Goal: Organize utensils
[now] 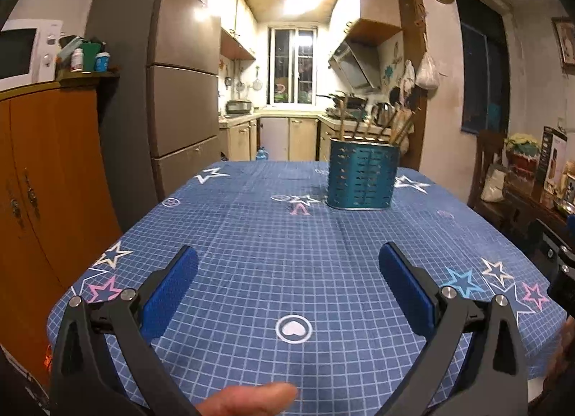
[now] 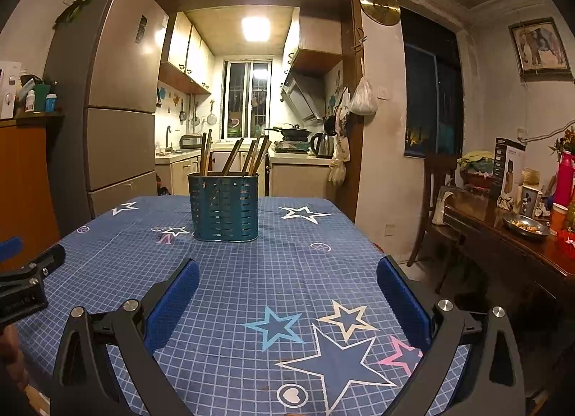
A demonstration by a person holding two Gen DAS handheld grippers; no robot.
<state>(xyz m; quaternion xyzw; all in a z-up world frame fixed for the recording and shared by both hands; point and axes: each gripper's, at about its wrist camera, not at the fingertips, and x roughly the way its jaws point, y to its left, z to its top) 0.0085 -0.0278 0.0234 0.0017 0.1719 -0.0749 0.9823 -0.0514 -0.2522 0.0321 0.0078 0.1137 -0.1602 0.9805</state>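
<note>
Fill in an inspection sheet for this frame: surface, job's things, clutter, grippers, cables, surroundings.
Surface: table under a blue grid tablecloth printed with stars and hearts.
Job's things: teal perforated utensil holder upright near the far end; wooden-handled utensils stand inside, leaning.
Clutter: nothing seen on the cloth besides the holder.
Grippers: left gripper and right gripper both above the near end of the table, jaws wide apart, nothing between them; a fingertip shows at the bottom edge of the left view.
Cables: nothing seen on the table.
Surroundings: fridge at left, kitchen through the doorway, crowded side table at right.
</note>
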